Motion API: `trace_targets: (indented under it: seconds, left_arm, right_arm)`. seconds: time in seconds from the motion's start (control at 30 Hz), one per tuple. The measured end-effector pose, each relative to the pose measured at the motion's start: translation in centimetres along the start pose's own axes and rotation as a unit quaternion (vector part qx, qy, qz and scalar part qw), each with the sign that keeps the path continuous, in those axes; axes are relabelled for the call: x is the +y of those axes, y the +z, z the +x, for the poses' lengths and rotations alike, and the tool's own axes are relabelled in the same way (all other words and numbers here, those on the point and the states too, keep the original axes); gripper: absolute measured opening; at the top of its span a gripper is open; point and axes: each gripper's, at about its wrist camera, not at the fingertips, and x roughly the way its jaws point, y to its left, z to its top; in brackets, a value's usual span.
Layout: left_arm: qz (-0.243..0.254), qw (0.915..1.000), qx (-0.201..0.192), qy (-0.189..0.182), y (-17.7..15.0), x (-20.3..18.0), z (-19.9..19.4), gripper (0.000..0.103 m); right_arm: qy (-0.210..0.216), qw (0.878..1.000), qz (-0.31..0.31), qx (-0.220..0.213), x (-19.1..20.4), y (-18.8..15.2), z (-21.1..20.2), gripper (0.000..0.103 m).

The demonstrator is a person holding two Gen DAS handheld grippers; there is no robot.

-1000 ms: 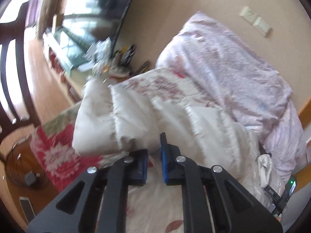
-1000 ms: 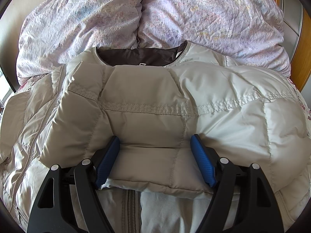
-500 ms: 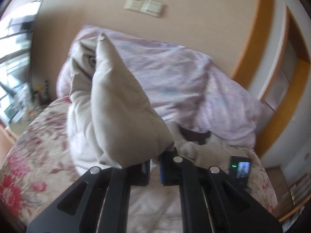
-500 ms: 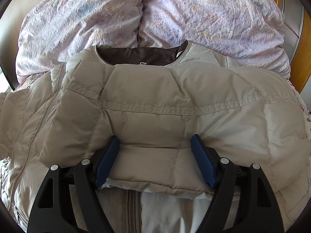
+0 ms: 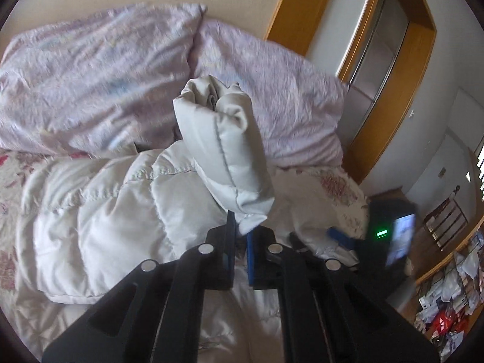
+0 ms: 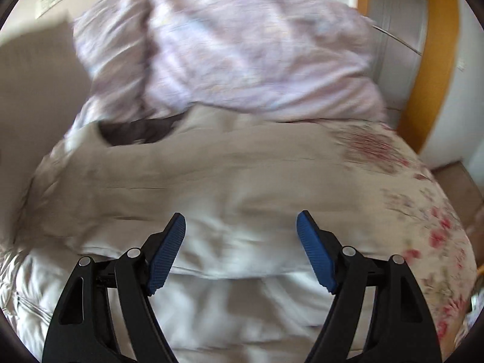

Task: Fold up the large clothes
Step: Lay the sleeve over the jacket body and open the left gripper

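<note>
We see a pale beige quilted puffer jacket (image 5: 99, 211) spread across the bed, its padded panels soft and bulging between stitched seams. Our left gripper (image 5: 240, 243) has its blue pads drawn close together on the cuff end of the jacket's puffy sleeve (image 5: 224, 148), which rises above the jacket body as a rounded, creased tube with a seam line along its side. Our right gripper (image 6: 241, 249) stands wide apart with nothing between its ribbed blue pads (image 6: 165, 257), hovering over the jacket's folded lower edge (image 6: 242, 260); that view is blurred, so we cannot tell whether the tips touch the fabric. The dark brown inner lining (image 6: 139, 130) shows at the collar, near the two crumpled lilac pillows (image 5: 96, 75) that lie against the beige wall. Under the jacket lies a cream bedspread with red flower print (image 6: 423, 211), its bare curved edge falling away on the right towards the wooden floor (image 6: 453, 175). An orange wooden door frame (image 5: 390, 90) stands beyond the bed's far corner.
</note>
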Motion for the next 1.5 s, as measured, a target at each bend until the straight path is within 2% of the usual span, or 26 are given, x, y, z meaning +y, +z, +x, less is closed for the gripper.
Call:
trace_targets:
  seconds: [0.1,0.17,0.2,0.27,0.33,0.37,0.43,0.53,0.7,0.83,0.97,1.03,1.23,1.5]
  left_arm:
    - [-0.003,0.9990,0.046,0.001,-1.3,-0.7,3.4,0.019]
    - [-0.003,0.9985,0.054,-0.005,-1.8,-0.9,3.9,0.037]
    - [-0.003,0.9986,0.053,-0.007,-2.0,-1.0,3.8,0.042]
    - [-0.002,0.9988,0.044,-0.019,-1.9,-1.0,3.1,0.061]
    - [0.008,0.9995,0.029,-0.013,-1.7,-0.6,1.5,0.067]
    - [0.018,0.9996,0.022,-0.002,-1.4,-0.4,0.7,0.072]
    - [0.034,0.9989,0.007,0.031,-1.1,0.4,-0.8,0.076]
    - [0.046,0.9954,-0.006,0.083,-1.2,2.6,-2.6,0.084]
    - [0.044,0.9844,-0.004,0.170,-2.5,7.5,-3.8,0.088]
    - [0.015,0.9795,0.011,0.201,-3.6,11.3,-4.5,0.090]
    - [-0.013,0.9762,0.021,0.216,-4.5,14.2,-5.0,0.094]
    - [-0.021,0.9755,0.024,0.217,-4.6,14.9,-5.0,0.094]
    - [-0.026,0.9729,0.044,0.226,-5.0,16.1,-3.9,0.097]
    - [-0.025,0.9710,0.053,0.232,-5.5,16.0,-3.3,0.099]
  right_arm:
    - [-0.010,1.000,0.027,0.004,-2.8,0.0,-0.1,0.077]
    - [-0.008,0.999,0.036,0.005,-3.8,0.1,-0.1,0.077]
    - [-0.003,0.999,0.041,0.003,-4.1,0.1,-0.3,0.076]
    - [0.017,0.999,0.043,-0.002,-4.2,0.4,-0.8,0.068]
    - [0.045,0.998,0.043,-0.005,-3.7,0.6,-1.5,0.056]
    - [0.069,0.997,0.043,-0.010,-3.3,0.9,-1.9,0.054]
    - [0.100,0.994,0.039,-0.017,-2.2,1.2,-2.7,0.044]
    - [0.147,0.989,0.019,-0.025,0.3,1.7,-3.4,0.036]
    - [0.192,0.980,-0.048,-0.028,5.7,1.9,-3.5,0.030]
    - [0.196,0.977,-0.081,0.000,9.4,2.0,-1.4,0.030]
    - [0.155,0.982,-0.090,0.057,10.9,1.5,3.4,0.028]
    - [0.154,0.981,-0.083,0.083,10.8,0.8,5.7,0.028]
    - [0.150,0.982,-0.073,0.086,10.6,0.4,7.3,0.028]
    - [0.190,0.976,-0.022,0.103,8.9,0.6,8.1,0.026]
